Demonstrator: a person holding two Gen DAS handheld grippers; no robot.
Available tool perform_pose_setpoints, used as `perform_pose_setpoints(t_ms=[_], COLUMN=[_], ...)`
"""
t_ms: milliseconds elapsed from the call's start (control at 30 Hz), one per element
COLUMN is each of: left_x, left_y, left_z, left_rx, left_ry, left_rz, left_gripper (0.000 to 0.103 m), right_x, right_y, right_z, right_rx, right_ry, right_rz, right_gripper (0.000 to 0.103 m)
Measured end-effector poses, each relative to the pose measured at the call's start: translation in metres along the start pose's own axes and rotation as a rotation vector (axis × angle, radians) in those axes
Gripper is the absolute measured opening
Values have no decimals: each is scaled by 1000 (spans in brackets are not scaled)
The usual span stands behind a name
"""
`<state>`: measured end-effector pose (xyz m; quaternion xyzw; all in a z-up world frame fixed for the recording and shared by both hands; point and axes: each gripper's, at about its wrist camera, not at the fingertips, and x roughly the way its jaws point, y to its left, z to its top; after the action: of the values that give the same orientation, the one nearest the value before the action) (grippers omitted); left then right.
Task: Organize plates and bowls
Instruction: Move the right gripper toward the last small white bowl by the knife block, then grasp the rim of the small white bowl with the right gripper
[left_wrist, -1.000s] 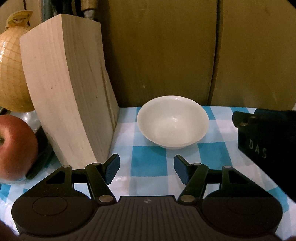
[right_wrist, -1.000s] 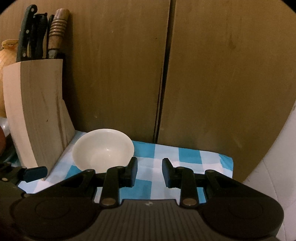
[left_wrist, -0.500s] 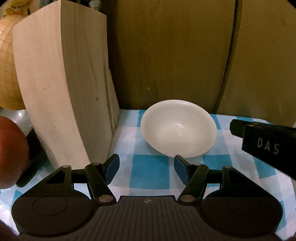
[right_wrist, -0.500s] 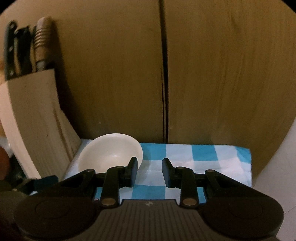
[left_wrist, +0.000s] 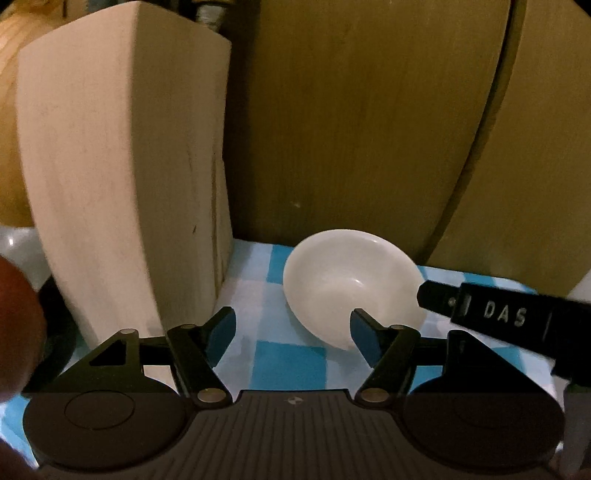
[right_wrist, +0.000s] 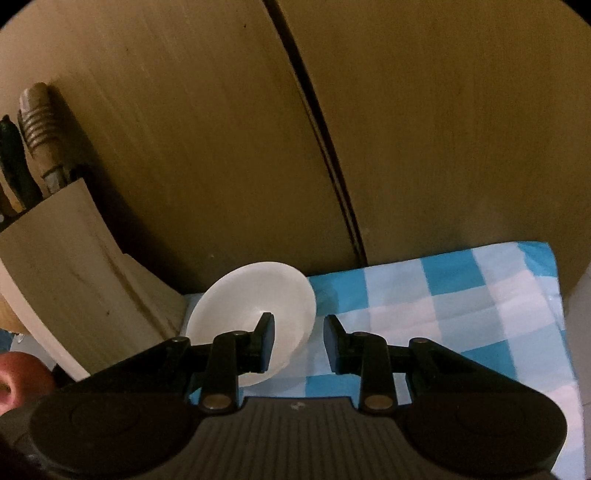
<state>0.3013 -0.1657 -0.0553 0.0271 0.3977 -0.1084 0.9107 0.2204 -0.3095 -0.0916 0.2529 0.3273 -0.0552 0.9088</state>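
Note:
A small white bowl (left_wrist: 343, 284) sits on the blue-and-white checked cloth (left_wrist: 288, 365) against the wooden wall; it also shows in the right wrist view (right_wrist: 251, 295). My left gripper (left_wrist: 291, 332) is open and empty, just in front of the bowl, its right finger overlapping the bowl's near rim. My right gripper (right_wrist: 299, 341) is open, its jaws straddling the bowl's right rim: the left finger is over the bowl's inside, the right finger outside. Its finger (left_wrist: 480, 310) reaches the bowl's right rim in the left wrist view.
A pale wooden knife block (left_wrist: 122, 192) stands directly left of the bowl, with knife handles (right_wrist: 40, 133) sticking out. A red apple (right_wrist: 18, 373) lies at the far left. The wooden wall (left_wrist: 369, 110) is right behind. The cloth's edge (right_wrist: 561, 314) is at the right.
Both grippers have moved in toward the bowl. The right gripper has tilted and brought its jaws around the bowl's right rim. The bowl has not visibly moved.

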Motion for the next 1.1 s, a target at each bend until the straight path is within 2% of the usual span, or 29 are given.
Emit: perform_pose_setpoints(t_ms=[100,200,233,267,300,367,433,500,600,633,767,967,1100], left_x=[13,17,18,17,15,14,18,24,38,41,43,30,6], left_y=[-7,-14,-16,-16,-16,-21,-26,-22,-18,-18,-27,-30,-29], left_z=[2,1,0,-1,-4,-9,-8,-5,-4,-4,-8,-18,-30], left_rx=[-13,-16,-13,-9,-12,-37,-22,-61,-104,-107,-51,4,27], left_ry=[26,20,17,13,27,55,66,77,122,131,113,105,97], left_rz=[4,41,47,31,-20,-58,-51,-42,-39,-37,-16,-17,-20], left_gripper=[74,79,77,70,58,58,57,55,49,44,38,37,38], right_x=[10,17,19,21,23,27,32,36,43,44,42,25,3], right_y=[-2,-9,-11,-13,-15,-19,-21,-22,-27,-29,-33,-25,-16], right_z=[2,3,3,3,2,2,2,2,2,1,-1,-8,-17], right_rx=[11,40,49,59,68,92,109,117,132,144,145,101,64], right_ry=[14,29,35,41,53,71,86,102,130,137,148,163,169], right_rz=[-10,-3,-1,7,18,38,56,75,97,109,117,92,75], right_gripper=[24,24,24,24,24,24,24,24,7,7,6,7,7])
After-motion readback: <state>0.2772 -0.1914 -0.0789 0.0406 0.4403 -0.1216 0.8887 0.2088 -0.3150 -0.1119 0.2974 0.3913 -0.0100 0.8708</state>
